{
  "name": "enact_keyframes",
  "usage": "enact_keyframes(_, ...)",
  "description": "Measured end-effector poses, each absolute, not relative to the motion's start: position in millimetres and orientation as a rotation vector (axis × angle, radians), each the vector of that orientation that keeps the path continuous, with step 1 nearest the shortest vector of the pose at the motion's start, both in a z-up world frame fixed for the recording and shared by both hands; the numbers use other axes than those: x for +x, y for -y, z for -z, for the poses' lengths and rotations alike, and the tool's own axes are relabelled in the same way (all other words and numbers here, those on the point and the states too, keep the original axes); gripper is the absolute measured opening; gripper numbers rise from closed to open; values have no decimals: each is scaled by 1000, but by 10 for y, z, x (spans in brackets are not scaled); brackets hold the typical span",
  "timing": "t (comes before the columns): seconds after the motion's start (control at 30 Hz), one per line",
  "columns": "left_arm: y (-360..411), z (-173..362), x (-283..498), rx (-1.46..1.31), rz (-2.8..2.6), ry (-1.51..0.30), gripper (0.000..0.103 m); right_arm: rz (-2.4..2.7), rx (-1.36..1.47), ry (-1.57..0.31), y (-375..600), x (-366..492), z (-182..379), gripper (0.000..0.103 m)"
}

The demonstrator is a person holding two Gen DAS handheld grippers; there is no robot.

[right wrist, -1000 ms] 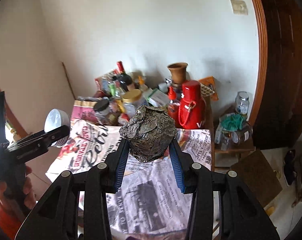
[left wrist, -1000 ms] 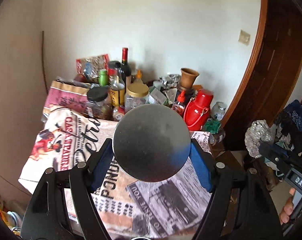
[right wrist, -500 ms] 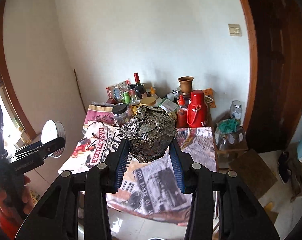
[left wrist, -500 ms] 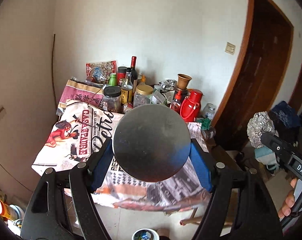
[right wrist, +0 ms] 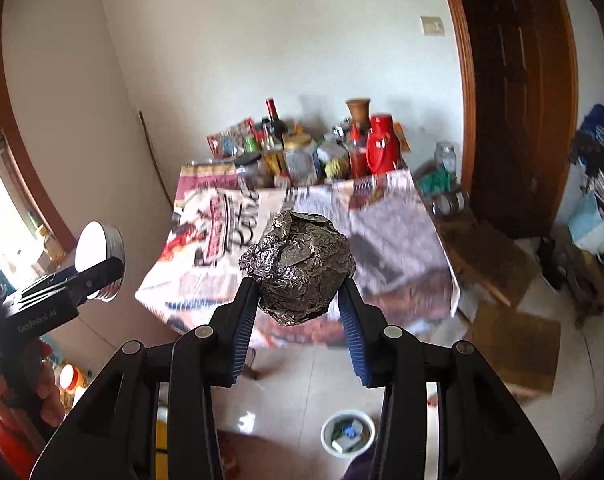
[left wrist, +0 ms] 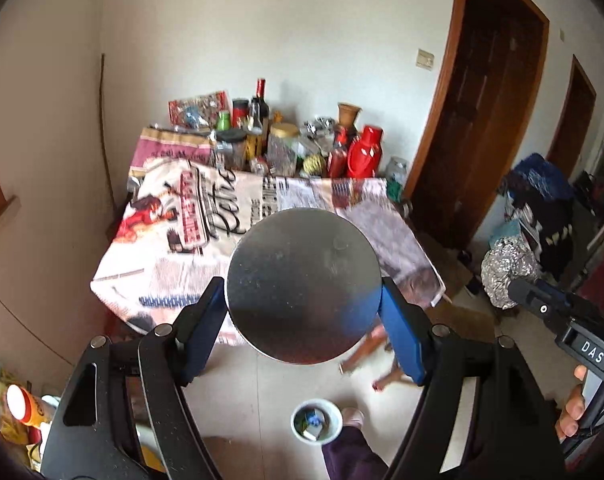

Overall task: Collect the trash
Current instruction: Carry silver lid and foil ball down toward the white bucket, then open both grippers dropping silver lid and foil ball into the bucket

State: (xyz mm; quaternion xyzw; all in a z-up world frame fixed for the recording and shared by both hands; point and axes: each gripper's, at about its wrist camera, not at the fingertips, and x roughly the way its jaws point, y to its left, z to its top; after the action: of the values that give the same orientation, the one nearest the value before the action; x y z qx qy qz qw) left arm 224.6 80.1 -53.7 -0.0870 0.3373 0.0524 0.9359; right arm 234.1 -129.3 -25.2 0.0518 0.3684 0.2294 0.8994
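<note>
Left gripper (left wrist: 302,300) pinched a round metal lid (left wrist: 304,286), right gripper (right wrist: 298,300) a foil ball (right wrist: 298,266); beyond stood the cluttered table (left wrist: 174,264), below a white bin (left wrist: 316,422)

This is a lived-in room of a home. A table (left wrist: 174,280) stands against a plain white wall (left wrist: 302,40), draped in a printed newspaper-style cloth (right wrist: 398,236), its far end crowded with a wine bottle (left wrist: 261,100), glass jars (left wrist: 282,148), a red thermos (left wrist: 364,152) and a clay vase (left wrist: 349,114). 2 dark wooden doors (left wrist: 486,120) open to the right, clothes (left wrist: 542,184) are heaped beside them, and a small white bin (right wrist: 348,432) sits on the tiled floor (right wrist: 294,384).
</note>
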Motion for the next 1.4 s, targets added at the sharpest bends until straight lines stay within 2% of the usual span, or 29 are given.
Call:
enact_keyframes(0.33, -607, 927, 2130, -187, -84, -813, 74, -450, 96, -922, 1462, 2146, 746, 38)
enact_keyframes(0.53, -452, 1450, 2304, -205, -105, -926, 74, -469, 45, -1027, 1552, 2286, 1278, 38)
enact_keyframes(0.73, -329, 2210, 2464, -219, -153, -1044, 74, -511, -3, -1091, 1626, 2388, 1850, 38)
enact_keyframes(1.1, -231, 3895, 2591, -257, -205, -1213, 74, -543, -61, -1260, 1603, 2518, 3409, 38)
enact_keyframes(1.4, -270, 4829, 2637, -299, -226, -1272, 74, -624, -104, -1269, 1358, 2618, 4218, 40)
